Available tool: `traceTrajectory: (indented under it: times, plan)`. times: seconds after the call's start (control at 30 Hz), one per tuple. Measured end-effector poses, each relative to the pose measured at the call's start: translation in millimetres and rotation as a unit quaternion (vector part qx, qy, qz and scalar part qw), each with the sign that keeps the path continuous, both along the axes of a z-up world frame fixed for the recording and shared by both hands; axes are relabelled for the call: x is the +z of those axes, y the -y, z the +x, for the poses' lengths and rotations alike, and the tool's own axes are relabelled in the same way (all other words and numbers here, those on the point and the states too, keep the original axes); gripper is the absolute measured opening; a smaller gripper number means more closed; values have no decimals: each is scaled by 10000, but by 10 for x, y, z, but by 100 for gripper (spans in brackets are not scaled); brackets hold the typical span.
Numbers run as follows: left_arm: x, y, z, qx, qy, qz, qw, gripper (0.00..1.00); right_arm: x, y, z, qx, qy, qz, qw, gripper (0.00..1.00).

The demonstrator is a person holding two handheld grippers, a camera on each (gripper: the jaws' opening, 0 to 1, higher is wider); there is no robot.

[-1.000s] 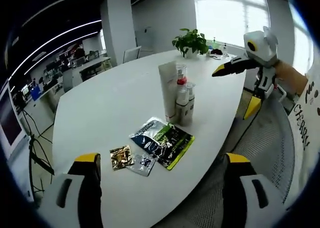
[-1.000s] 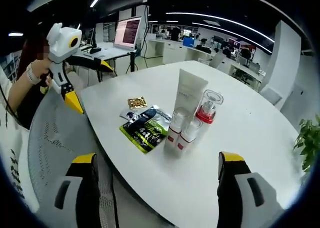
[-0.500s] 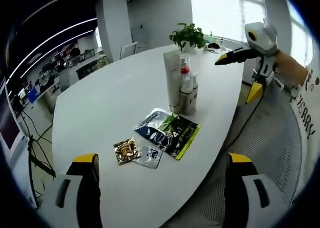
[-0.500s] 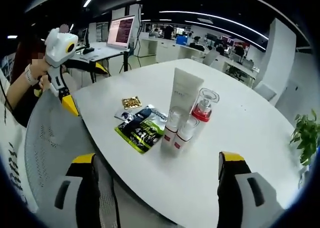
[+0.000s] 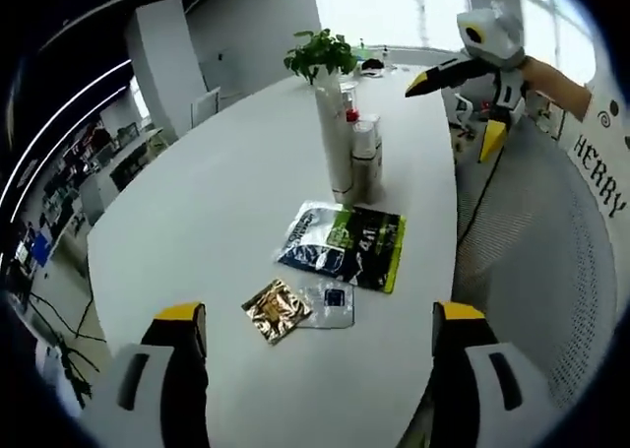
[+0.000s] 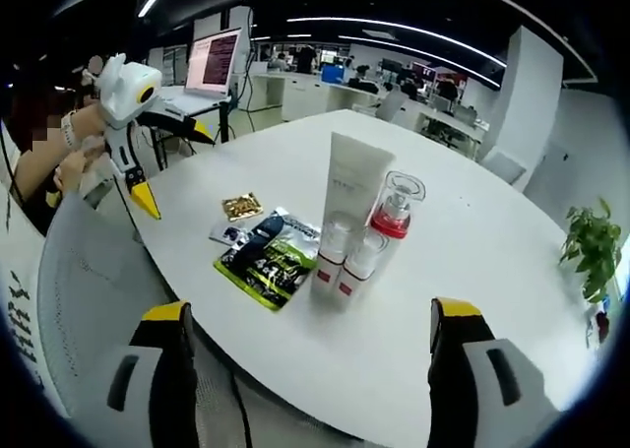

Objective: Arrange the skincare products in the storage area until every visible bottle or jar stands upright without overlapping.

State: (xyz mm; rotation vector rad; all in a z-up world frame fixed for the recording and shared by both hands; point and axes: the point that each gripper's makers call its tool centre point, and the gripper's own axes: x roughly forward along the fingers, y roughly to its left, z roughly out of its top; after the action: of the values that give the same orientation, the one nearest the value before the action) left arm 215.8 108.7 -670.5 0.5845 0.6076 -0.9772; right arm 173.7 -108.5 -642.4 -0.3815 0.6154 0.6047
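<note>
Several skincare products stand upright in a tight cluster on the white table (image 5: 197, 202): a tall white tube (image 5: 333, 138) (image 6: 349, 194), a pump bottle with a red collar and clear cap (image 6: 394, 217), and two small white bottles (image 6: 330, 266) (image 5: 366, 160) touching in front. My left gripper (image 5: 320, 369) is open, held back from the table's near edge with nothing between its jaws. The right gripper (image 6: 310, 369) is open too, short of the cluster. Each gripper appears in the other's view, held in a hand: right gripper (image 5: 451, 115), left gripper (image 6: 177, 170).
Flat on the table lie a dark green packet (image 5: 345, 246) (image 6: 266, 261), a gold sachet (image 5: 276, 308) (image 6: 241, 207) and a small clear sachet (image 5: 330, 303). A potted plant (image 5: 320, 52) (image 6: 591, 246) stands at the far end. A mesh chair back (image 5: 532, 231) (image 6: 89, 271) is beside the table edge.
Both views have shifted as the hands moved; the left gripper view has rolled and swung. The products and sachets have not moved. Both grippers stay open.
</note>
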Motion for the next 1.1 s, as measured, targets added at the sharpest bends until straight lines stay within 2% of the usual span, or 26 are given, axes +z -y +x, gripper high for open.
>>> traceTrajectory:
  times: [0.1,0.17,0.23,0.4,0.5,0.63,0.93,1.1]
  plan:
    - [-40,8,81,-409,137,171,9989,81,-16,-15,-11,-69,27,-109,9999,100]
    - [-60,40,91,-615,50,165,9980,80,-18,-25,-22,-121,52,-128,9998,100]
    - [-102,14,171,-791,95,288,9964,79,-31,-35,-28,-182,49,-90,9998,100]
    - [-152,19,303,-946,47,332,9950,72,-71,-59,-52,-295,15,-61,9995,100]
    - [-252,14,370,-1112,31,534,9924,68,-82,-58,-45,-360,10,-56,9993,100]
    - [-327,31,417,-1362,15,553,9891,64,-106,-70,-45,-418,-24,-53,9991,100]
    - [-558,53,485,-1930,-286,673,9785,57,-162,-76,-50,-552,-113,-77,9984,100]
    - [-701,37,551,-1959,-493,794,9761,54,-172,-66,-57,-630,-152,-94,9979,100]
